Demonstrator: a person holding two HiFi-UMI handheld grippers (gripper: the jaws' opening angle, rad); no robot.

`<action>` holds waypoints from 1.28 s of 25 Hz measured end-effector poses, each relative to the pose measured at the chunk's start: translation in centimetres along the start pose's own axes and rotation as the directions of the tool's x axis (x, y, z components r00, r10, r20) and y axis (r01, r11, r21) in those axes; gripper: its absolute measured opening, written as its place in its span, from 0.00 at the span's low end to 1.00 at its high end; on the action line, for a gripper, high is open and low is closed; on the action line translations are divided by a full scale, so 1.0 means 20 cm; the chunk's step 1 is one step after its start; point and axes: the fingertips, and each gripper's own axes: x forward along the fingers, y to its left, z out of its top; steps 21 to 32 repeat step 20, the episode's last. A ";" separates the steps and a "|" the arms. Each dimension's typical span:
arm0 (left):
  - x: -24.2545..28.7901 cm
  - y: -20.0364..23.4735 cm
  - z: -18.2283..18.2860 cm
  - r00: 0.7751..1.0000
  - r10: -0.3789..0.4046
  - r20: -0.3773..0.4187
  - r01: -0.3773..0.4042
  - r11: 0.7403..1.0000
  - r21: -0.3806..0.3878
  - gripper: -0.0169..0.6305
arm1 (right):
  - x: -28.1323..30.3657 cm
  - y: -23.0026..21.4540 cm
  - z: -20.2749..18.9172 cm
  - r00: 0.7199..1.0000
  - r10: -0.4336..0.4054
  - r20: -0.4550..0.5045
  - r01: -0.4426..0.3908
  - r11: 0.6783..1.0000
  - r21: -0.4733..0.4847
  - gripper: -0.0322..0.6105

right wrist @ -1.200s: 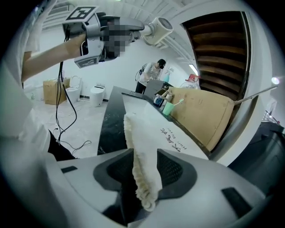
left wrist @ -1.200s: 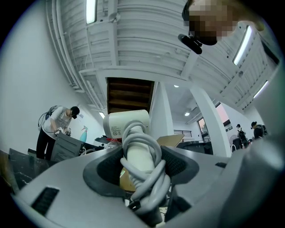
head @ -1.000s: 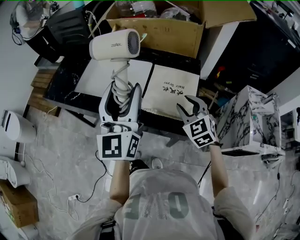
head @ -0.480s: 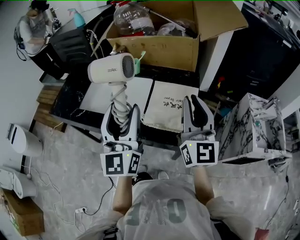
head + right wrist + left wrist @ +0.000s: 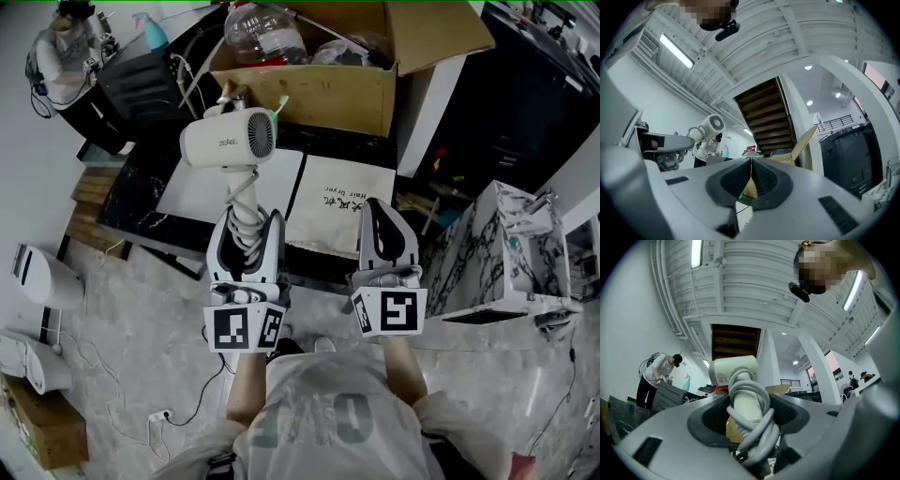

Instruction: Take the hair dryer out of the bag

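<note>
Jaws of your left gripper [image 5: 249,223] stand wide and clamp the handle of the white hair dryer [image 5: 228,141], bearing on the grey cord [image 5: 246,208] coiled round it. Your left gripper view shows that grip close up. Both dark pads press the coils, and the dryer's head rises just beyond the jaw tips against a ribbed ceiling.

Your head view supplies what that close view cannot. The dryer is clear of the cloth bag [image 5: 339,192], and its head lies crosswise with the grilled end towards the right. It shows against the front of a cardboard box [image 5: 319,94]. The bag lies flat and printed side up on the dark counter [image 5: 131,187], just beside a white sheet [image 5: 234,173] on its left.

Your right gripper [image 5: 382,208] shows over the bag's lower right part in the head view. Its jaws have just been closing and now meet, pressed together with nothing between them, as your right gripper view makes plain. That view alone catches the dryer from the side, small and well off to its left, grille towards the lens, with your left gripper's grey body beside it. A person [image 5: 658,373] bends over a dark case at the left of the left gripper view.
</note>
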 end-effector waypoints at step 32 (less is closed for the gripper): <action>-0.03 0.02 0.03 1.000 0.012 0.010 -0.012 1.000 -0.028 0.45 | -0.01 -0.04 -0.04 0.998 -0.016 -0.053 0.014 0.999 -0.029 0.10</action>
